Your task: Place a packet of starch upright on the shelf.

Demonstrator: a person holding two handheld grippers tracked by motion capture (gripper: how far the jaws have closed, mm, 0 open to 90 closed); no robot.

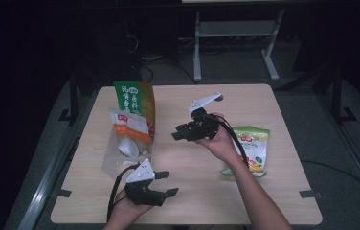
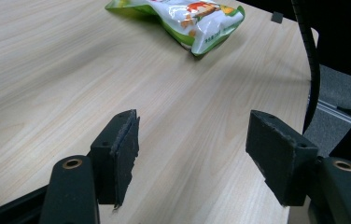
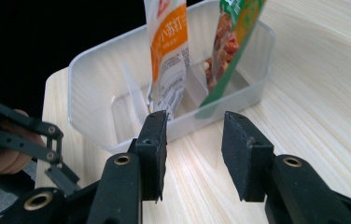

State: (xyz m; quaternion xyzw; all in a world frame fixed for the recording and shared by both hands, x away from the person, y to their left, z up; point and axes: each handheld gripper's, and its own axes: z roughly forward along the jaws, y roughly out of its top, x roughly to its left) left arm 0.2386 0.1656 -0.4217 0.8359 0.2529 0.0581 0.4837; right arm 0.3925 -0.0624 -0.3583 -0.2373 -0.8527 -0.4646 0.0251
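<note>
Standing in the clear bin (image 3: 94,70), orange-and-white packet (image 3: 166,51) just beyond right gripper (image 3: 194,140), fingers apart, empty.

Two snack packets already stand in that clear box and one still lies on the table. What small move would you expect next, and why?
Probably the right hand-held gripper swings back to the green packet lying flat beside that hand. Its jaws stand open with nothing between them, and the clear box already holds the orange packet and the tall green bag, so that one seems the last to fetch.

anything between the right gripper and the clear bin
No. In the right gripper view, bare wood lies between the open right gripper and the clear bin.
</note>
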